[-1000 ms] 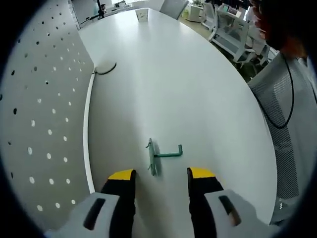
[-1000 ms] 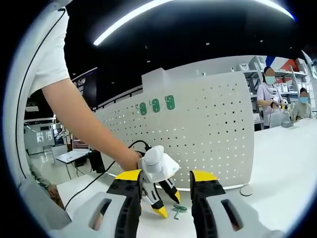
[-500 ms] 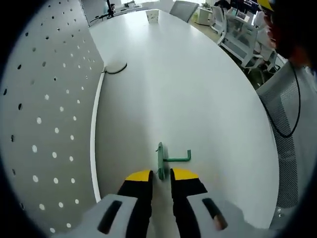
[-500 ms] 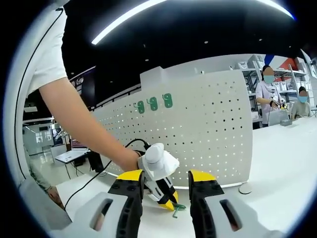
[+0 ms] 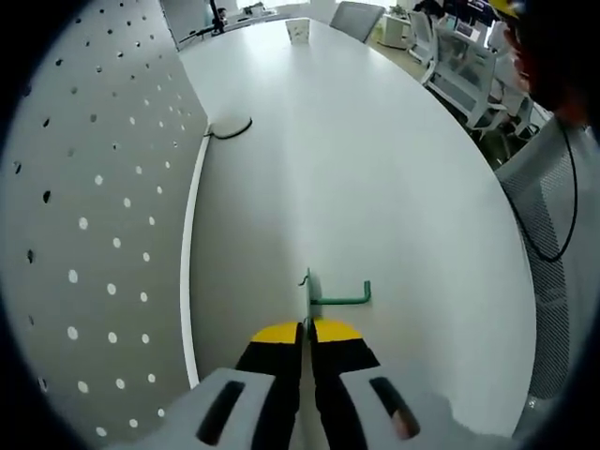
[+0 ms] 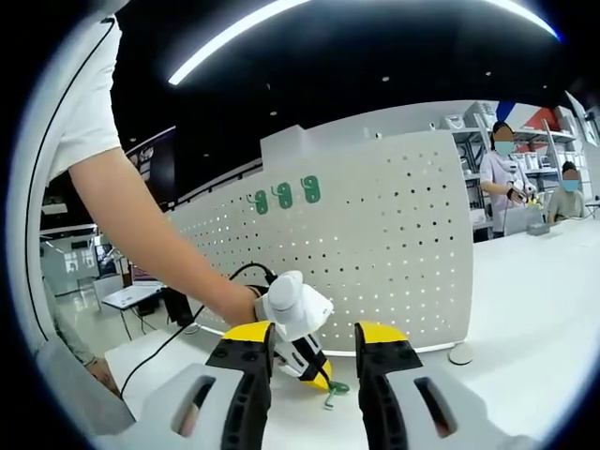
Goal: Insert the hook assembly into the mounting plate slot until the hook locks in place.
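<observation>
The green hook (image 5: pixel 330 298) lies on the white table (image 5: pixel 375 169), its flat back plate standing between my left gripper's (image 5: pixel 307 330) yellow-tipped jaws, which are shut on it. Its bent arm points right. The white pegboard (image 5: pixel 84 234) rises along the left of the left gripper view. In the right gripper view my right gripper (image 6: pixel 314 337) is open with nothing between its jaws. Beyond it a hand holds the left gripper (image 6: pixel 322 379) low on the table, with the green hook (image 6: pixel 335 392) at its tips. Three green hooks (image 6: pixel 281 195) hang high on the pegboard (image 6: pixel 394 262).
A black cable (image 5: pixel 230 129) curls at the pegboard's foot. A small white box (image 5: pixel 298 28) stands at the table's far end, with chairs (image 5: pixel 464 70) past the edge. A person in grey mesh (image 5: pixel 553 216) is at the right. A round white disc (image 6: pixel 459 353) lies by the pegboard.
My left gripper's jaws went from wide open to shut on the green hook's plate. The right gripper stayed open and nearly still.
</observation>
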A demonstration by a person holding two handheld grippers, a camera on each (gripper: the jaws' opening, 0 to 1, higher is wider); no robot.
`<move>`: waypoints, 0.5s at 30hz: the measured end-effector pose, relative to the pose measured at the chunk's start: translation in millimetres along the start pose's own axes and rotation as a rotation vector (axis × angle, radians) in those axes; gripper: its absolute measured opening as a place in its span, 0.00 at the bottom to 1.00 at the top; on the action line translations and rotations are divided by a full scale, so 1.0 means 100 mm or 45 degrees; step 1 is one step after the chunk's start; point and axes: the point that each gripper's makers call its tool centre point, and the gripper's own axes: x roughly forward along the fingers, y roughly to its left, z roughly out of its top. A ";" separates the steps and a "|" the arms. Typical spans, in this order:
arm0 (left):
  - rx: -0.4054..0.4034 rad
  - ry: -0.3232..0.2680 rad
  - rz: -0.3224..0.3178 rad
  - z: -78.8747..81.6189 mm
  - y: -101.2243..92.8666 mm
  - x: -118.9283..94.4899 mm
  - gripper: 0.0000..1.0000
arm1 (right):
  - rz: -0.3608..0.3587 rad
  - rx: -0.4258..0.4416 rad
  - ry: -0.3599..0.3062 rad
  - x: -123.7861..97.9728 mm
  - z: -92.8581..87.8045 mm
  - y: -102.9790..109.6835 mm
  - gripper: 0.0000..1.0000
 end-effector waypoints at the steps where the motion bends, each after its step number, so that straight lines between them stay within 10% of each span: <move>1: 0.006 0.004 -0.002 0.00 0.00 0.00 0.03 | 0.000 0.001 0.000 0.00 0.00 0.00 0.33; 15: 0.011 -0.014 0.002 0.00 0.00 0.00 0.01 | -0.008 0.001 0.009 0.00 -0.01 -0.01 0.32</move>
